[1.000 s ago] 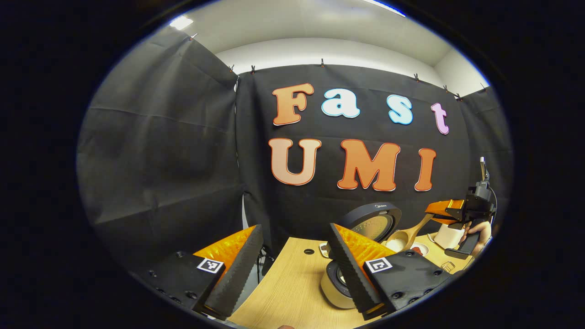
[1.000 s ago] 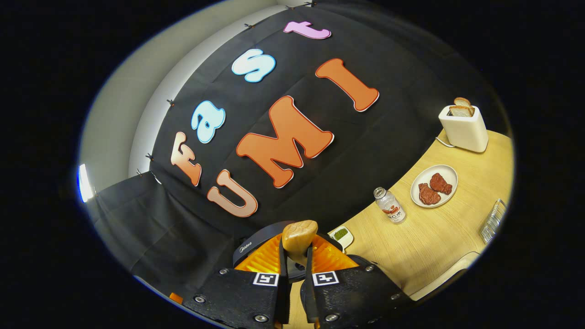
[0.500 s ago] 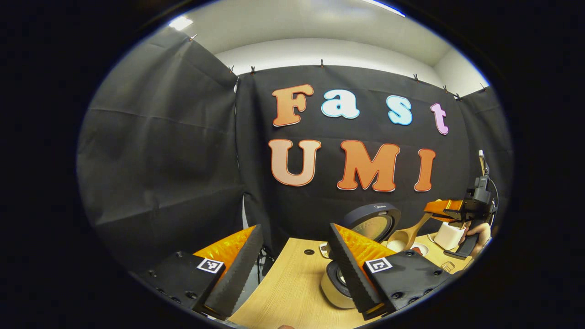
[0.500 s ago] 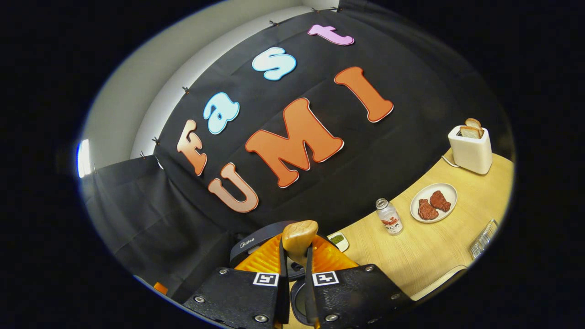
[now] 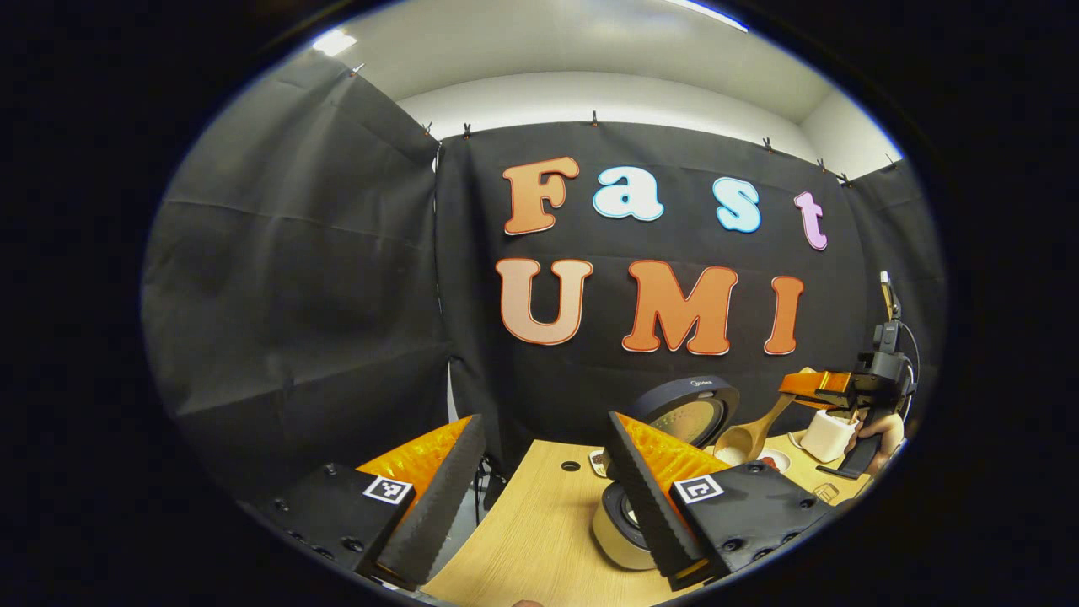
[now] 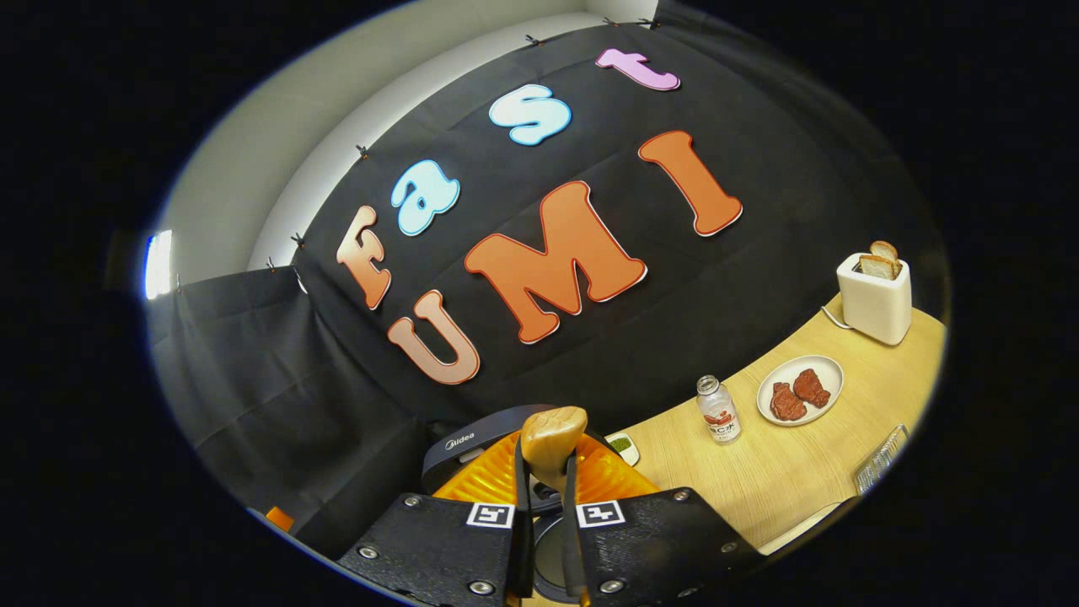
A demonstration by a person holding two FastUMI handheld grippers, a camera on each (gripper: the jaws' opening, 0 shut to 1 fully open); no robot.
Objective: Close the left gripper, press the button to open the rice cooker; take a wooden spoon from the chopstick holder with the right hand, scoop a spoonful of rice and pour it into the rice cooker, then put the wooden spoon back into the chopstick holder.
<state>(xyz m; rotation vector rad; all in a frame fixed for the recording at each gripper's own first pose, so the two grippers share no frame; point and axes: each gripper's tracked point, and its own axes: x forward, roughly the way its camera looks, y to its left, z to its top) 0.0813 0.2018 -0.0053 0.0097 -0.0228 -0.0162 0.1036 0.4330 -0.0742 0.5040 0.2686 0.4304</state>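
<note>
Bright overhead light, fisheye-warped edges

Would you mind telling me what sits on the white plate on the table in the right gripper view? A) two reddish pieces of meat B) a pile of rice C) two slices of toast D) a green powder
A: the plate holds two reddish pieces of meat, lying side by side; it sits between the bottle and the toaster.

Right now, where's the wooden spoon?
The right gripper is shut on the wooden spoon; in the left gripper view its bowl hangs just right of the open rice cooker lid.
</note>
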